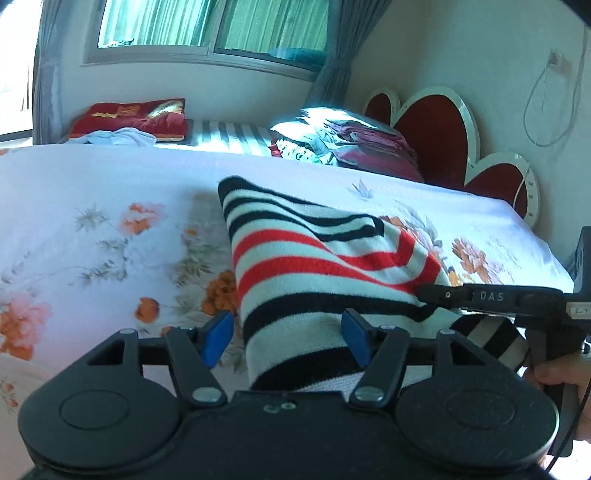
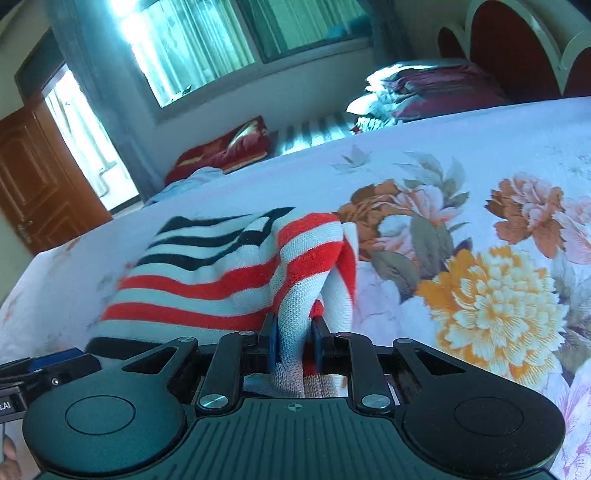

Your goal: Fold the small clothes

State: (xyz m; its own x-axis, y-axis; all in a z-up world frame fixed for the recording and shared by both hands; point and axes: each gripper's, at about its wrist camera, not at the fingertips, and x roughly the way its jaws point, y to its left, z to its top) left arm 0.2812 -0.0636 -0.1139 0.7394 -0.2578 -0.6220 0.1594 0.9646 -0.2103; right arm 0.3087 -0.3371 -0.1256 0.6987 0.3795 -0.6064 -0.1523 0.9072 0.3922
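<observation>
Bedroom, daylit. Bed (image 1: 110, 192) w/ white floral cover fills the mid frame. Window (image 1: 207, 29) at 12 o'clock, green-tinted glass, grey curtains (image 1: 332, 55) either side. Red heart-shaped headboard (image 1: 436, 125) at 2 o'clock against a pale wall (image 1: 480, 55). Red cushion (image 1: 129, 118) at 10 o'clock, clothes pile (image 1: 332, 140) at 1. Right wrist view: brown wooden door (image 2: 40, 184) at 9 o'clock.

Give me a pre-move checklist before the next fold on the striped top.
1. Right gripper pinching striped top: ok.
2. Left gripper gripping: not ok, its jaws stand wide with cloth between them, pads not pressing.
3. Top partly lifted off the bedsheet: ok.
4. Sheet beside the top free of other clothes: ok.
5. Top's near edge aligned: cannot tell, hidden by the grippers.
6. Clothes pile far from the top: ok.
</observation>
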